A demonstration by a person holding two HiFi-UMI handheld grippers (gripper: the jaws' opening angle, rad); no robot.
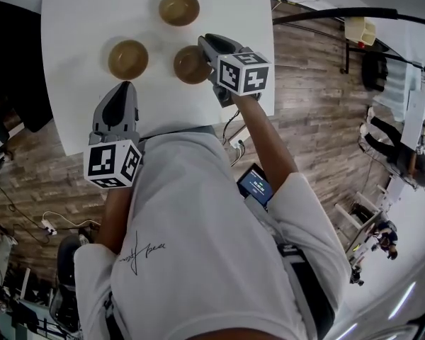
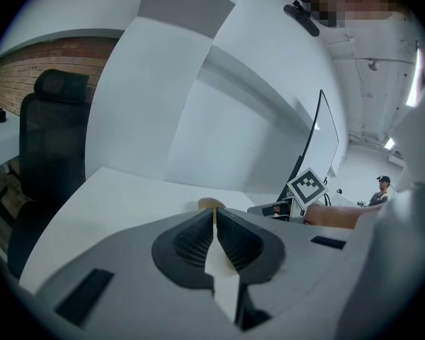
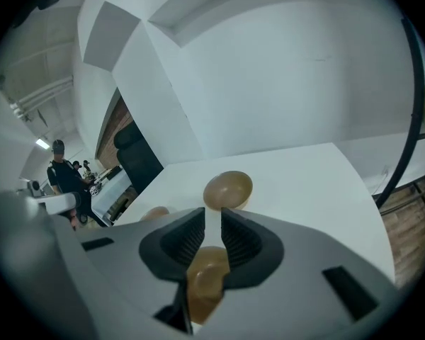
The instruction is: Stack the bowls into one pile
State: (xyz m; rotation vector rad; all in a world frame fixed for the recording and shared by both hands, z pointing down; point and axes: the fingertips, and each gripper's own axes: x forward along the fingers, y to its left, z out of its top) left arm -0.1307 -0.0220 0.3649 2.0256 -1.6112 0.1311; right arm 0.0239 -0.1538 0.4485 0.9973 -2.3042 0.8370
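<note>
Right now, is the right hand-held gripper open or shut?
Open. The right hand-held gripper shows a gap between its jaws, over a bowl.

I read this as research lab in open office-type hall, not home. White bench [image 1: 71, 105] stands on wood-plank floor [image 1: 319, 119]; cables [image 1: 67, 222] and power strip [image 1: 48, 227] lie loose on it. Black office chair [image 2: 49, 140] sits beside bench, brick wall [image 2: 35, 66] behind it, white partition panels [image 2: 219, 119] around. Bare grey ceiling [image 2: 372, 83] carries strip light [image 2: 413, 83]. Other people [image 1: 404, 158] stand at far side. Marker cube on right gripper [image 1: 204, 44] shows tracked recording rig.
</note>
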